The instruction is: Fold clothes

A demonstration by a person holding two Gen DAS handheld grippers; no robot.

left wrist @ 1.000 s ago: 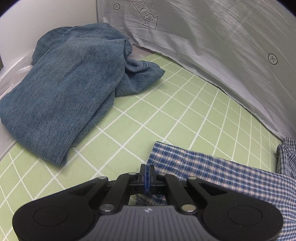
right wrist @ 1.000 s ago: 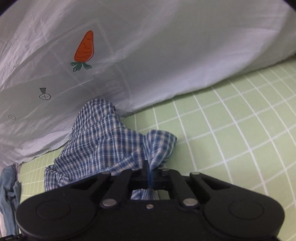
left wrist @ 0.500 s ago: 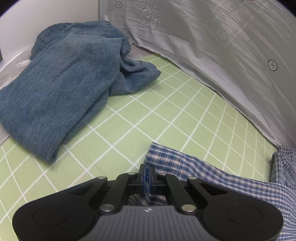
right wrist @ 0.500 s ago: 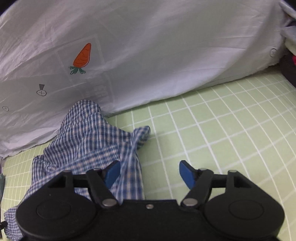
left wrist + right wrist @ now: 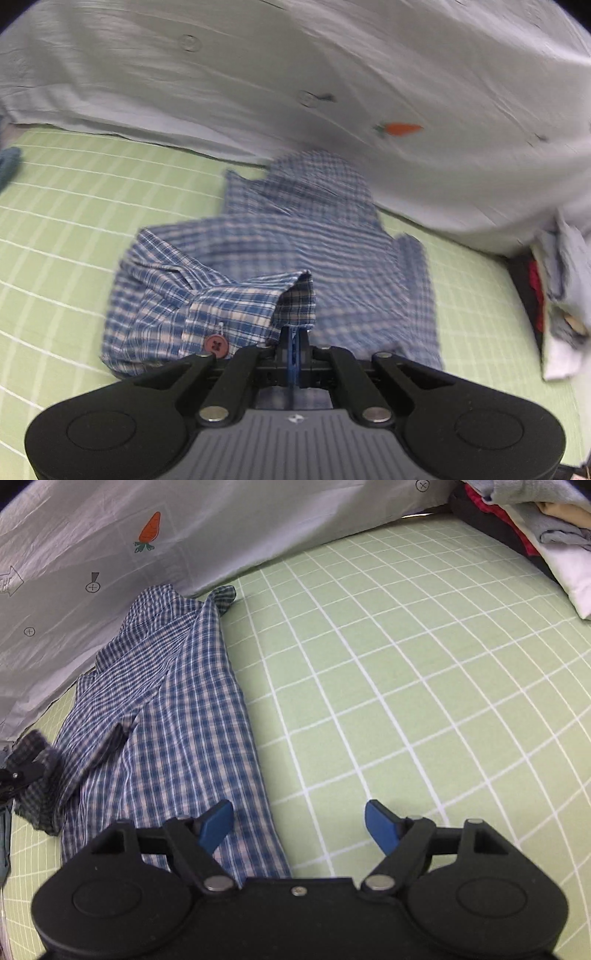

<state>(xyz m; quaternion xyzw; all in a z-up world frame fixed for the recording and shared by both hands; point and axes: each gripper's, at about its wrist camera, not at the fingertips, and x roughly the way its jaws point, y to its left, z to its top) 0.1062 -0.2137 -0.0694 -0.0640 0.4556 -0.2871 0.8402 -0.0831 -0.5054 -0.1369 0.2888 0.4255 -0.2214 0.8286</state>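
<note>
Plaid shirt (image 5: pixel 280 251) lies just ahead of both your claws on the green grid mat (image 5: pixel 406 686), its far end against the pale sheet (image 5: pixel 258 524) at the back.

Left claw (image 5: pixel 293 341): jaws pressed together on a cuff edge of the shirt, red button (image 5: pixel 215 345) just left of the pinch. The view is blurred, so the far part of the cloth is hard to read.

Right claw (image 5: pixel 299 825): jaws wide apart, nothing held. Left blue pad sits over the shirt's near edge, right pad over bare mat.

Risks, as I judge them:
- Your left pinch is on a thin corner only. A quick pull could let it slip out, or drag the whole shirt into a bunch.
- With the right claw free, nothing pins the body of the shirt, so it will slide instead of folding.
- The far sleeve touches the sheet and may snag it.
- The stack of folded clothes (image 5: pixel 546 528) lies far right of the right claw; a wide sweep might knock it.

Writing: none readable. The sheet shows a carrot print (image 5: pixel 149 530), crossed-circle marks and part of an arrow outline.
</note>
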